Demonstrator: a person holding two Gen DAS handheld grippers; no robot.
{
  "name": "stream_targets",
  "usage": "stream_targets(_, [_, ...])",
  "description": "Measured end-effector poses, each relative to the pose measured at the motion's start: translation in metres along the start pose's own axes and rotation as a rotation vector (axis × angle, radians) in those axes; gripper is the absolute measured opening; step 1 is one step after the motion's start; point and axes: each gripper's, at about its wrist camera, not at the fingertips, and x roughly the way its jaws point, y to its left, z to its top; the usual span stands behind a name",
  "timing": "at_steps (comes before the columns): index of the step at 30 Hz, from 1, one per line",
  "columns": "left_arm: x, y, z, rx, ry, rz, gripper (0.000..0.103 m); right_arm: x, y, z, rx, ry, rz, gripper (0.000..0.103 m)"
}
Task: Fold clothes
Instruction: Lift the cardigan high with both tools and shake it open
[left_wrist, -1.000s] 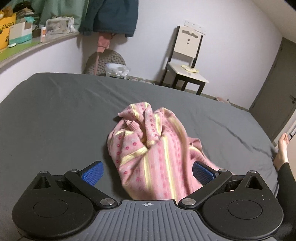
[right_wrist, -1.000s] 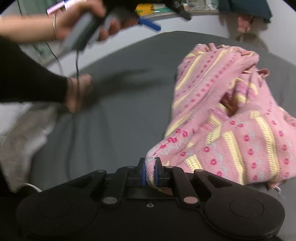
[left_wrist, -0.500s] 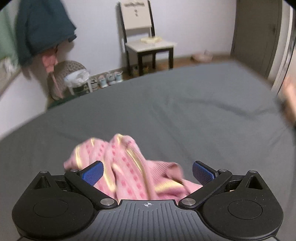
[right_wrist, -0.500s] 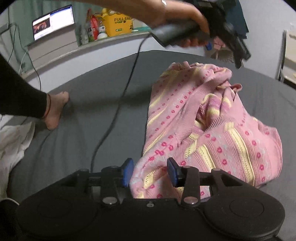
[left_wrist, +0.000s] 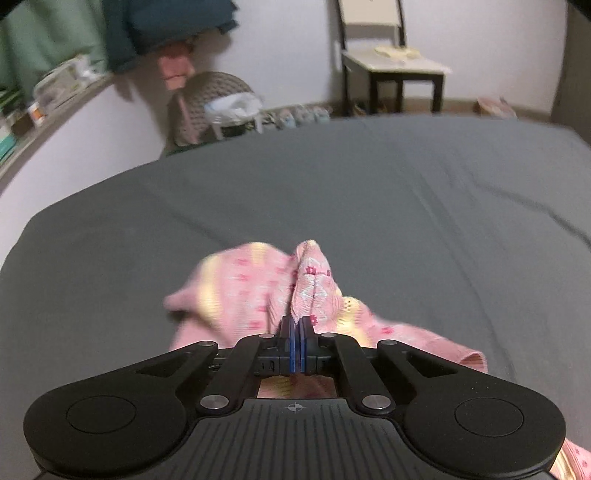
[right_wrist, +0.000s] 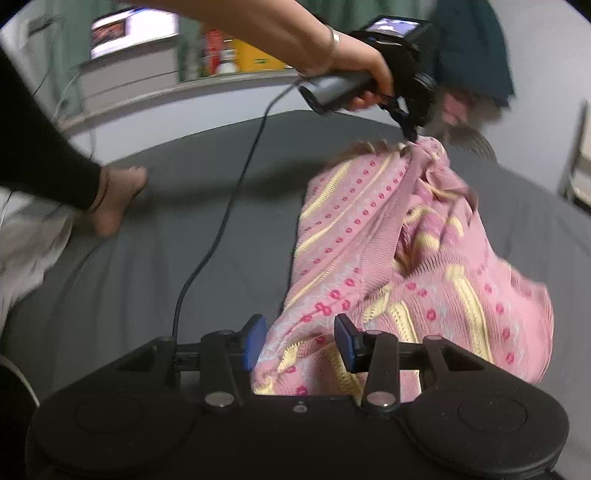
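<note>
Pink garment gripped at one edge and raised from the bed; folding not yet begun.

The pink patterned garment (right_wrist: 388, 251) lies crumpled on the grey bed (left_wrist: 369, 192), with its far edge lifted clear. That edge is clamped between the closed jaws of the left claw (left_wrist: 300, 326), a fold of knit standing up from the pads. The right claw (right_wrist: 300, 341) is opening; the near hem lies between its blue pads (right_wrist: 255, 341), which do not press on it. The step in hand is judged to be the regrasp for spreading. A second corner is to be located and gripped by the right claw, then the fabric drawn flat.
</note>
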Motion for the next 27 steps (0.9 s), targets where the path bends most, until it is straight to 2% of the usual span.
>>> stream_targets(3, [-0.022, 0.045, -0.013, -0.027, -0.010, 0.023, 0.003, -0.005, 0.000, -0.004, -0.081, -0.020, 0.027, 0.045])
stream_targets(6, [-0.047, 0.091, -0.041, -0.044, 0.000, 0.052, 0.003, -0.007, 0.001, -0.004, -0.111, -0.015, 0.055, 0.047])
stream_targets(8, [-0.059, 0.121, -0.061, -0.055, 0.010, 0.069, 0.002, -0.002, 0.001, 0.001, -0.085, 0.017, 0.080, 0.059])
stream_targets(12, [-0.070, 0.169, -0.111, -0.106, 0.087, 0.078, 0.003, 0.017, 0.005, 0.015, 0.001, 0.069, 0.114, 0.060])
stream_targets(15, [-0.067, 0.190, -0.145, -0.142, 0.121, 0.047, 0.003, 0.042, 0.001, 0.025, 0.079, 0.171, 0.012, 0.058])
stream_targets(16, [-0.064, 0.194, -0.151, -0.171, 0.120, 0.028, 0.003, 0.049, -0.002, 0.028, 0.105, 0.193, -0.009, 0.053])
stream_targets(19, [-0.052, 0.206, -0.166, -0.285, 0.119, -0.039, 0.004, 0.059, -0.015, 0.031, 0.215, 0.219, 0.039, 0.037])
stream_targets(20, [-0.046, 0.211, -0.169, -0.324, 0.127, -0.061, 0.007, 0.061, -0.018, 0.032, 0.242, 0.225, 0.047, 0.037])
stream_targets(21, [-0.041, 0.215, -0.172, -0.361, 0.139, -0.077, 0.017, 0.062, -0.019, 0.033, 0.252, 0.231, 0.044, 0.037])
stream_targets(22, [-0.036, 0.217, -0.174, -0.392, 0.145, -0.085, 0.036, 0.062, -0.017, 0.033, 0.249, 0.233, 0.038, 0.036])
stream_targets(23, [-0.033, 0.219, -0.176, -0.416, 0.140, -0.092, 0.048, 0.062, -0.015, 0.032, 0.243, 0.232, 0.035, 0.035])
stream_targets(24, [-0.032, 0.219, -0.177, -0.427, 0.125, -0.103, 0.074, 0.063, -0.014, 0.030, 0.241, 0.230, 0.037, 0.032])
stream_targets(25, [-0.032, 0.218, -0.178, -0.433, 0.105, -0.113, 0.088, 0.063, -0.013, 0.029, 0.242, 0.228, 0.043, 0.027])
stream_targets(27, [-0.030, 0.217, -0.179, -0.433, 0.079, -0.138, 0.089, 0.065, -0.010, 0.029, 0.245, 0.226, 0.038, 0.026])
